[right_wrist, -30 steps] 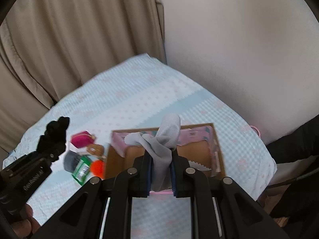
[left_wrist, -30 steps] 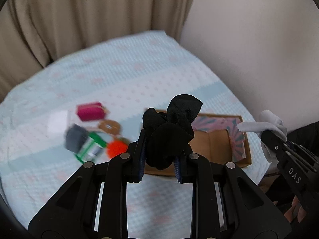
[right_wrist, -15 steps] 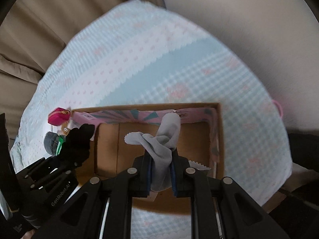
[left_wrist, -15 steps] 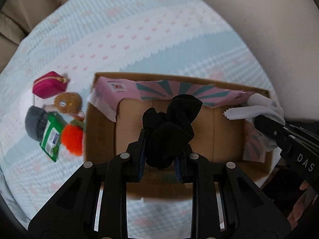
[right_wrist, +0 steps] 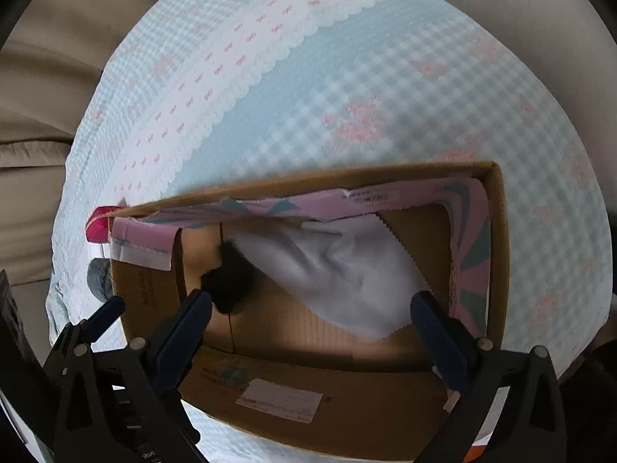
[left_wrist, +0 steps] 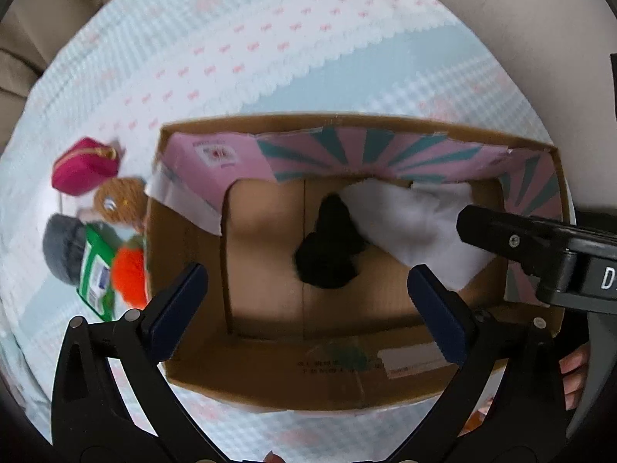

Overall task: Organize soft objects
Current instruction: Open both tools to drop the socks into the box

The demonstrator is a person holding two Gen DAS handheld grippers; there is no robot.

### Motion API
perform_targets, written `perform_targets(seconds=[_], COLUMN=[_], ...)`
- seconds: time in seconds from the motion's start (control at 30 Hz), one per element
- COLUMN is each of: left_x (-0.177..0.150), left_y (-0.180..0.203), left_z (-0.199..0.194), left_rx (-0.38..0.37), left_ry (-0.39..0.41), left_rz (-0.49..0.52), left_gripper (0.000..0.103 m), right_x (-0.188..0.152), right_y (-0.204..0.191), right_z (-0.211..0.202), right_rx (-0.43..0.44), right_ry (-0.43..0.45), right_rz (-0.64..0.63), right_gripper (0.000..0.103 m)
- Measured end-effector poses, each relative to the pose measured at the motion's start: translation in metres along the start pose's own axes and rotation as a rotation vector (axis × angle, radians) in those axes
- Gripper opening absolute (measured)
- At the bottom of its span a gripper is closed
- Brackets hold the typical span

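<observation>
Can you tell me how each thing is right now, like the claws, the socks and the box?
left claw: wide open, just been opening, holds nothing
right claw: wide open, just been opening, holds nothing
black sock: bunched up, lying in the box
white sock: lying loose in the box, beside the black one
cardboard box: open on top, upright on the bedspread
pink pouch: zipped shut, outside the box

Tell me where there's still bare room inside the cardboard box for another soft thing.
Bare floor lies at the left end of the cardboard box, between its pink-lined wall and the black sock. The right half is crowded: the white cloth spreads from the sock toward the right wall.
</observation>
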State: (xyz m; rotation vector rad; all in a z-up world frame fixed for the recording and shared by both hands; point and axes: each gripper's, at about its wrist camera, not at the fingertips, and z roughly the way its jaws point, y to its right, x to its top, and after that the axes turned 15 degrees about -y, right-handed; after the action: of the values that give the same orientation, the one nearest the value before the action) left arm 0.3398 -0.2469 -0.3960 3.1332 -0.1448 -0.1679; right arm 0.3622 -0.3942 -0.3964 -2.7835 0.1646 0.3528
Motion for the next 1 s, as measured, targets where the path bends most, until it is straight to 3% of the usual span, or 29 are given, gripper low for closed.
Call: perform_targets(seconds=[0.37, 0.63, 0.8, 1.0], left_x=[-0.008, -0.031, -0.056, -0.116], left_y=[0.002, -0.007, -0.016, -0.046], left_z=[-0.018, -0.067, -0.104, -0.158], left_rx=[0.003, -0.006, 0.009, 0.005], left_ry=[0.020, 0.123, 0.201, 0.327], left_rz=[-0.016, -0.011, -0.003, -0.017], left_gripper=[0.103, 0.103, 0.103, 0.103], right_x=[-0.006, -0.033, -0.067, -0.136], right_y=[-0.009, -0.031, -0.053, -0.083], right_z=[-0.023, -0.066, -0.102, -0.142], right_rx=[-0.022, -0.051, -0.095, -0.148], right_ry=[0.074, 0.182, 0.291, 0.454], right_rz=[-0.060, -0.111, -0.139, -0.181], right_gripper=[0.103, 0.103, 0.103, 0.103])
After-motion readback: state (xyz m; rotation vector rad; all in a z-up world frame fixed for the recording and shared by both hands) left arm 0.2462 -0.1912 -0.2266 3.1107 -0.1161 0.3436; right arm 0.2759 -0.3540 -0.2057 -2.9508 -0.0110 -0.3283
